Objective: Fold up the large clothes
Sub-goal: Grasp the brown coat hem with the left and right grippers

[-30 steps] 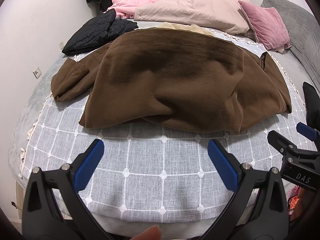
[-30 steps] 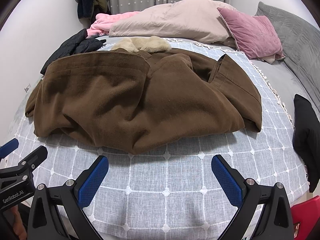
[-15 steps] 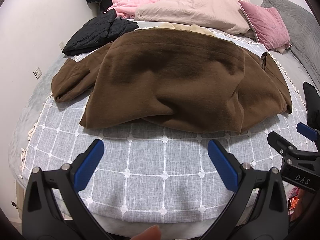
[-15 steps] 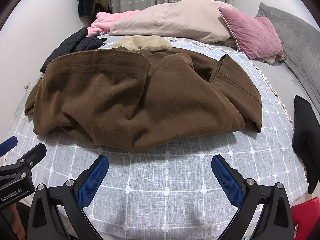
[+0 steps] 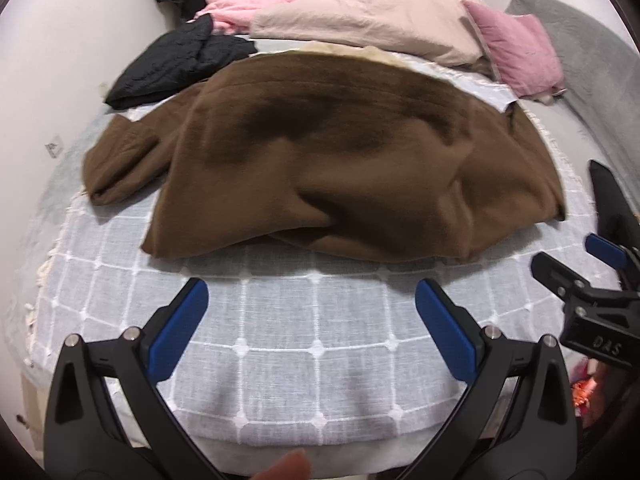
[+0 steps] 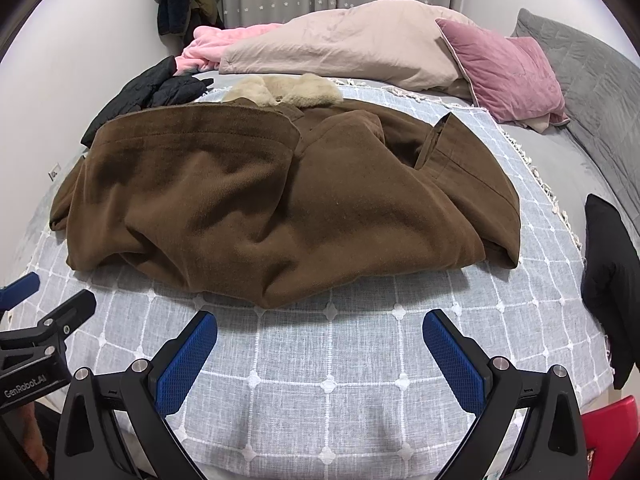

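Coat (image 6: 280,208), brown, large, lay bunched across the middle of the bed (image 6: 340,360) on the grey checked bedspread, fur collar (image 6: 286,89) at the far end toward the pillows. It was partly doubled over already: one panel lay flopped over the body with a stitched edge running across the top, and a sleeve (image 5: 120,168) stuck out on the left side in the left wrist view. The near hem sagged in loose rolls, not flat.

You held both grippers low over the bare bedspread in front of the coat, touching nothing. Left gripper (image 5: 312,320) had its blue pads wide apart and empty; right gripper (image 6: 320,348) likewise spread and empty. Each showed at the edge of the other's view, so they sat side by side, near each other.

Judged step: an approach between folds, before any grasp. The left wrist view was slightly blurred, so that gripper was probably in motion.

Next move, as I read it, called for taking the near hem or the stray sleeve. The sleeve needed tucking in over the body before another fold made sense. The fabric looked thick and heavy, so a pinch through a single layer at the edge would be cleaner than biting into the rolled bulk.

Black jacket (image 6: 148,92) and pink pillow (image 6: 508,76) lay well clear beyond the coat.
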Demonstrator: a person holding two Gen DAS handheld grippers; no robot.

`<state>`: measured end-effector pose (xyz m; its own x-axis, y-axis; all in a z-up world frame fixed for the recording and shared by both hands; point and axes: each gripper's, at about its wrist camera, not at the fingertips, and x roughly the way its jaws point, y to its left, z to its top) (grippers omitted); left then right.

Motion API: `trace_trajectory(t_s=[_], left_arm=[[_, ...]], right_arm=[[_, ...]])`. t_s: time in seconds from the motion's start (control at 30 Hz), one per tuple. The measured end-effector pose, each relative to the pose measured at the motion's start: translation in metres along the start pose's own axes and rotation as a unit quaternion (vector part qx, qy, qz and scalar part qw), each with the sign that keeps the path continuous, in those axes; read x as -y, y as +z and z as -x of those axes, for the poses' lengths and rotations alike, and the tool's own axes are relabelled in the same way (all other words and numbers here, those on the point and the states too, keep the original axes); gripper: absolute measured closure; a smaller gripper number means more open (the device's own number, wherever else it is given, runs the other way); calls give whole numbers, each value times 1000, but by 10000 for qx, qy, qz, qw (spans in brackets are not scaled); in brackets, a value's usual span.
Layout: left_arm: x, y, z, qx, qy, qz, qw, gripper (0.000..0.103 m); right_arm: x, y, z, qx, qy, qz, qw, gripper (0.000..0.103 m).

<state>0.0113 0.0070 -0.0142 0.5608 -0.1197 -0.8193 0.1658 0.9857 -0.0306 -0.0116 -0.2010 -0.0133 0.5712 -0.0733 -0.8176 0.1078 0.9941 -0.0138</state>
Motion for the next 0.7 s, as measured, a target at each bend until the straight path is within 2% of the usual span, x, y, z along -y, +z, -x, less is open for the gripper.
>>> trace_trajectory(t_s=[0.1, 0.2, 0.27, 0.37, 0.5, 0.57, 0.7], left_arm=[[-6, 7, 4, 158, 52, 17, 9999, 0], [-19, 22, 8, 180, 118, 131, 9997, 0], [-31, 36, 13, 289, 27, 272, 9992, 0], [-43, 57, 11, 398, -100, 327, 9986, 0], [-63, 85, -14, 284, 84, 407, 9987, 0], [-78, 91, -29, 182, 83, 603, 9980, 0], [-112, 91, -60, 170, -261, 1100, 9934, 0]], right_arm=[[4, 6, 4, 140, 2, 54, 9999, 0], [10, 13, -2, 63, -83, 91, 9999, 0], [16, 19, -7, -51, -106, 77, 9999, 0], [25, 31, -10, -63, 77, 32, 9999, 0], [43, 56, -16, -64, 217, -276, 9994, 0], [57, 71, -24, -143, 579, -550, 9967, 0], [79, 94, -54, -225, 776, -963, 9921, 0]])
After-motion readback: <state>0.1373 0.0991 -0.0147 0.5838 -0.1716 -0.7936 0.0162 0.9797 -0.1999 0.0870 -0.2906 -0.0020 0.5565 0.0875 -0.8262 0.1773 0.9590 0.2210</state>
